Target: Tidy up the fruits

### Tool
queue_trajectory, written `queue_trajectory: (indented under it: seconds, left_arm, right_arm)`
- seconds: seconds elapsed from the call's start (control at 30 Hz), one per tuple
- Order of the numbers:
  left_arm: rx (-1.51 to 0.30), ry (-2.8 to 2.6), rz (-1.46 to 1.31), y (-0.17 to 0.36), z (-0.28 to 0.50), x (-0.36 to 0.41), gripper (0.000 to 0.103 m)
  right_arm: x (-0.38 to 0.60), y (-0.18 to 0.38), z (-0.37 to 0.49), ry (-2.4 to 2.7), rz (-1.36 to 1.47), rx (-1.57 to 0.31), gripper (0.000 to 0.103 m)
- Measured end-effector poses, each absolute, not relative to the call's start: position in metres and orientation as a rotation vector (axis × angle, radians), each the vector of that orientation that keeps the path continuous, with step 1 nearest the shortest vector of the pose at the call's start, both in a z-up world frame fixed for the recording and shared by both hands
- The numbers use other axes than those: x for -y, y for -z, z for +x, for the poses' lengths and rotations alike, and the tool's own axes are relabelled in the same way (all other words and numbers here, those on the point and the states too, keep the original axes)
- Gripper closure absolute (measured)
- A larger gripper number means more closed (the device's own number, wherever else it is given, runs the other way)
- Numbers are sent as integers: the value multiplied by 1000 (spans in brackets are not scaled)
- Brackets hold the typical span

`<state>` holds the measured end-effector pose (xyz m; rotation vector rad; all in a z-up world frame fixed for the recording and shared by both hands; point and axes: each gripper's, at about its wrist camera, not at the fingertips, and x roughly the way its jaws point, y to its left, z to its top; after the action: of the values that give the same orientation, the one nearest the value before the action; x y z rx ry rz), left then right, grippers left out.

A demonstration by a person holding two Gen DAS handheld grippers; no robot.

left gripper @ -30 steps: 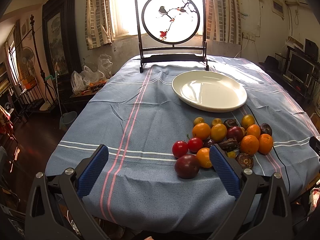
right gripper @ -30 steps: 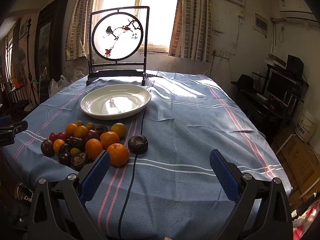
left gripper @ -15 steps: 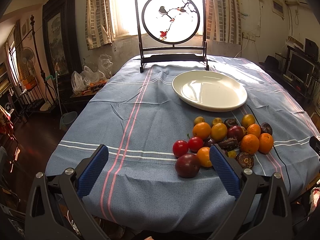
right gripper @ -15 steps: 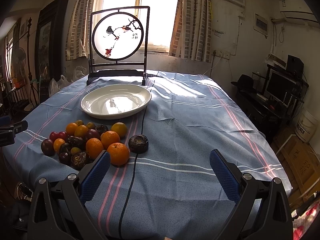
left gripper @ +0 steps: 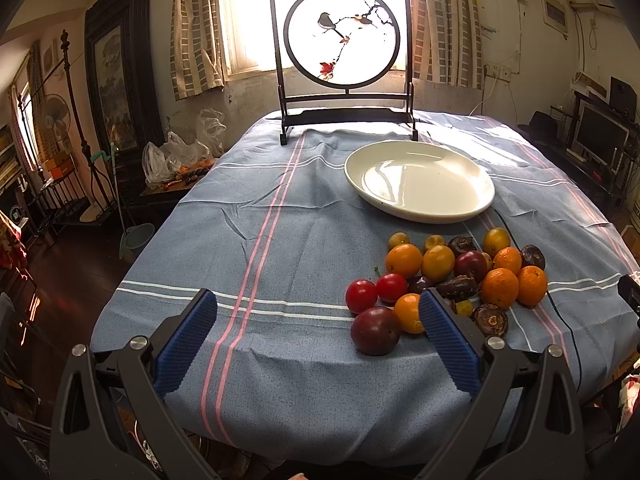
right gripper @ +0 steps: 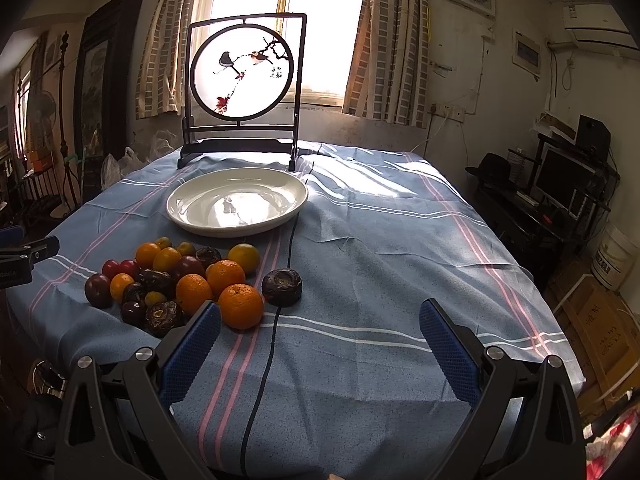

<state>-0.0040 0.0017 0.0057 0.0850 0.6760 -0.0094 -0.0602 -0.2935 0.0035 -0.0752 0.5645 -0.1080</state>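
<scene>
Where sun falls, blue tablecloth (left gripper: pixel 304 216).

You are in a lived-in home, in a dining or sitting room. The table (left gripper: pixel 256 240) wears a blue striped cloth, and behind it a curtained window (right gripper: pixel 256 32) lets in daylight. On the table's far end stands a framed round bird screen (left gripper: pixel 343 36). Left of the table you see a tall dark framed painting (left gripper: pixel 116 80), a fan (left gripper: pixel 54 118) and plastic bags (left gripper: pixel 176 158); right of it, a monitor (right gripper: pixel 564 178) on a desk and an air conditioner (right gripper: pixel 598 22) on the wall.
</scene>
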Motion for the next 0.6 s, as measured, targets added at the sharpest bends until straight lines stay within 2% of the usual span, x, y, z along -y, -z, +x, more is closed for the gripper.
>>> queue_trajectory:
  seconds: [0.23, 0.5, 0.6]
  left_arm:
    - [-673, 6, 112, 0, -6, -5, 4]
    - [-781, 114, 165, 48, 1, -15, 4]
    - [-780, 122, 176, 54, 7, -14, 4]
  right_arm:
    - [294, -2, -58, 104, -85, -566, 4]
    - [301, 8, -53, 109, -74, -594, 4]
    - [298, 13, -48, 94, -79, -614, 8]
